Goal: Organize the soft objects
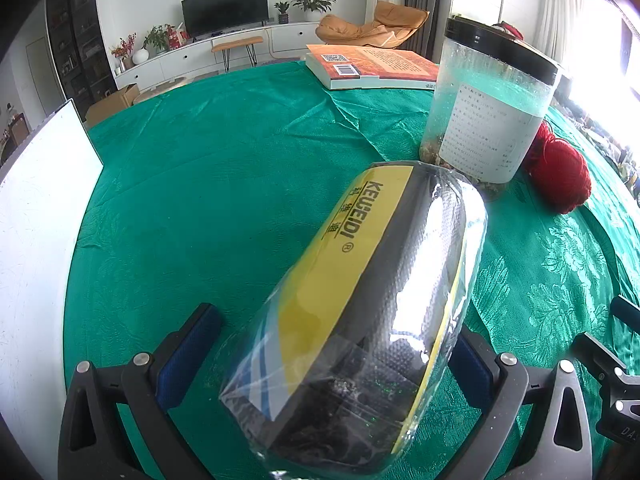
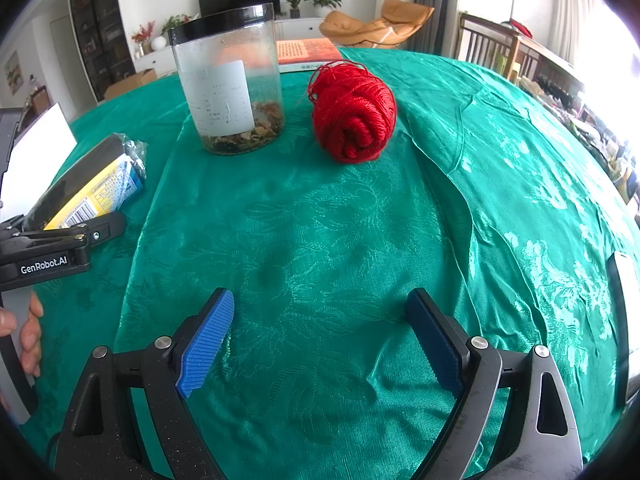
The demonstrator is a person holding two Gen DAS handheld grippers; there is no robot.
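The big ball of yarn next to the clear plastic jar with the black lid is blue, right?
Not quite. The ball of yarn is red, not blue, as the right wrist view shows. It does sit on the green tablecloth beside the clear plastic jar with the black lid.

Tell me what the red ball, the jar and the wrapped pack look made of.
Red ball: wound yarn, matte; strands visible. Jar: clear, probably plastic, black lid, paper label. Wrapped pack: glossy clear film over dark textured, seemingly spongy material with yellow label; glare shows.

One wrapped sponge pack (image 1: 360, 300), one red yarn ball (image 2: 354, 114), one lidded jar (image 2: 230, 80), one book (image 1: 372, 66) — two grippers.
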